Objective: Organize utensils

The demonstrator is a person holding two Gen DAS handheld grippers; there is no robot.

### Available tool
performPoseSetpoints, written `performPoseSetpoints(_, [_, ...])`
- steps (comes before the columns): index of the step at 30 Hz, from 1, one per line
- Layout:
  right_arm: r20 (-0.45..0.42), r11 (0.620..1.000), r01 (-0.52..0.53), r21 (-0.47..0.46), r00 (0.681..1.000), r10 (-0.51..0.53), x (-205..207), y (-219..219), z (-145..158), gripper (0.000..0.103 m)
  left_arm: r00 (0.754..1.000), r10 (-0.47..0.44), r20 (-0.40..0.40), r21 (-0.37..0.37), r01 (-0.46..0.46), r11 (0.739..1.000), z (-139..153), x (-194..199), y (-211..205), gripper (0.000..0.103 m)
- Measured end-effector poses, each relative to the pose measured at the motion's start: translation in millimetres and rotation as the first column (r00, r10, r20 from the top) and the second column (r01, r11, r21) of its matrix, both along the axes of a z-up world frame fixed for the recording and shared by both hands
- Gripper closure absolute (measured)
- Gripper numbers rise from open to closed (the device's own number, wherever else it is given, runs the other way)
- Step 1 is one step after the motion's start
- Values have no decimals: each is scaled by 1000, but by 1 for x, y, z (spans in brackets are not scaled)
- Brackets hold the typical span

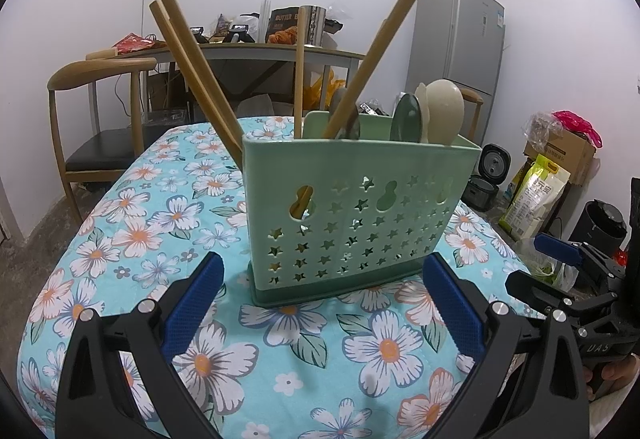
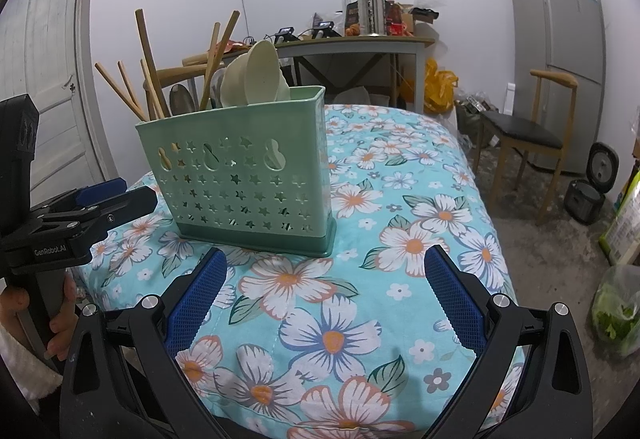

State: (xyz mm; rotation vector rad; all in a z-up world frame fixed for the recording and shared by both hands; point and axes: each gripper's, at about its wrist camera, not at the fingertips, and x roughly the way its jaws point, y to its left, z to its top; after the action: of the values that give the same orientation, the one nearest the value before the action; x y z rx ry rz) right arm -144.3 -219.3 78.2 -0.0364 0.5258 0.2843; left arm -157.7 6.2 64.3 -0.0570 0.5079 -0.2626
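A pale green utensil holder [image 1: 352, 215] with star cut-outs stands upright on the floral tablecloth [image 1: 132, 239]. It holds several wooden chopsticks [image 1: 192, 67], cream spoons [image 1: 442, 111] and a dark green spoon [image 1: 406, 117]. My left gripper [image 1: 324, 271] is open and empty just in front of the holder. In the right wrist view the holder [image 2: 244, 179] shows with chopsticks [image 2: 146, 63] and cream spoons [image 2: 256, 73]. My right gripper [image 2: 322, 267] is open and empty, just in front of the holder's right end. The left gripper [image 2: 116, 195] appears at its left.
A wooden chair [image 1: 92, 111] and a cluttered desk [image 1: 280, 51] stand behind the table. A grey fridge [image 1: 460, 39] is at the back right. Bags, boxes and a rice cooker [image 1: 486, 179] sit on the floor at right. A second chair [image 2: 524, 135] stands by the table's right side.
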Motion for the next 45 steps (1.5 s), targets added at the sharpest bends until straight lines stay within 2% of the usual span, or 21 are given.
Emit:
performPoseSetpoints(22, [-2, 1000, 0, -2, 1000, 0, 0, 0, -1, 8, 1000, 9, -11, -2, -10, 1000, -3, 2, 2, 6])
performPoseSetpoints(36, [-5, 1000, 2, -1, 1000, -2, 1, 1, -1, 8, 999, 15, -40, -42, -17, 999, -5, 8, 10, 6])
performPoseSetpoints(45, [-6, 1000, 2, 0, 1000, -2, 0, 0, -1, 8, 1000, 15, 6, 33, -15, 999, -2, -1, -5, 6])
